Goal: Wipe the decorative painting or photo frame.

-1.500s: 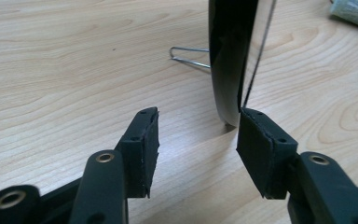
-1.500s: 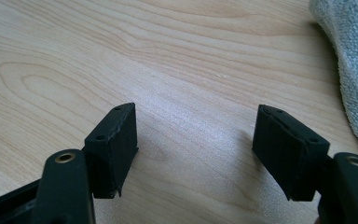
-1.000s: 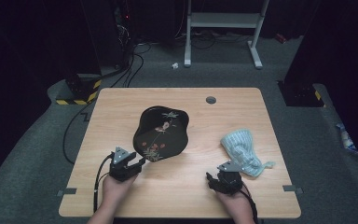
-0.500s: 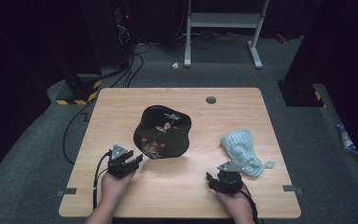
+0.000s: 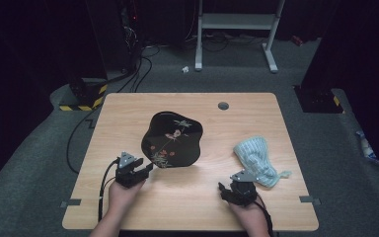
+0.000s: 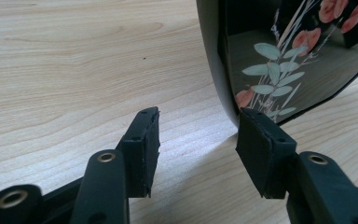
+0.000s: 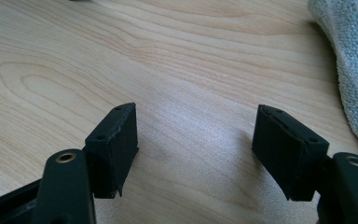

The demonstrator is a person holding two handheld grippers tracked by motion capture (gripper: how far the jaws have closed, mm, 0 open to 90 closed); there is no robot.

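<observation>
Two tools rest low at the near edge of the tabletop [image 5: 128, 111], one in each hand. The left tool [image 5: 147, 170] stands open beside the near-left rim of the tray [image 5: 172, 140], a black lacquered piece with a flower and leaf pattern that lies left of centre on the tabletop. The left gripper view gives the detail that the high view lacks: the tray [image 6: 279, 60] rim is tipped up off the wood, one pad [image 6: 261, 149] sits against the rim's lowest corner, and the other pad [image 6: 142, 149] stands apart over bare wood, so no grip is made. This placement suggests that the tool is lined up to close on the rim, or to prop it; which of the two cannot be told. The right tool [image 5: 224, 189] is also open, with nothing between its jaws. It lies just beside the near-left edge of the cloth [image 5: 254, 155], a pale blue-green towel bunched at the right side of the tabletop, probably parked ready to take it. The right gripper view shows the cloth [image 7: 349, 56] weave close up at its right edge, clear of both pads. The high view alone shows the full layout: tray and cloth well apart, and a round grommet [image 5: 223, 105] near the far edge.
</observation>
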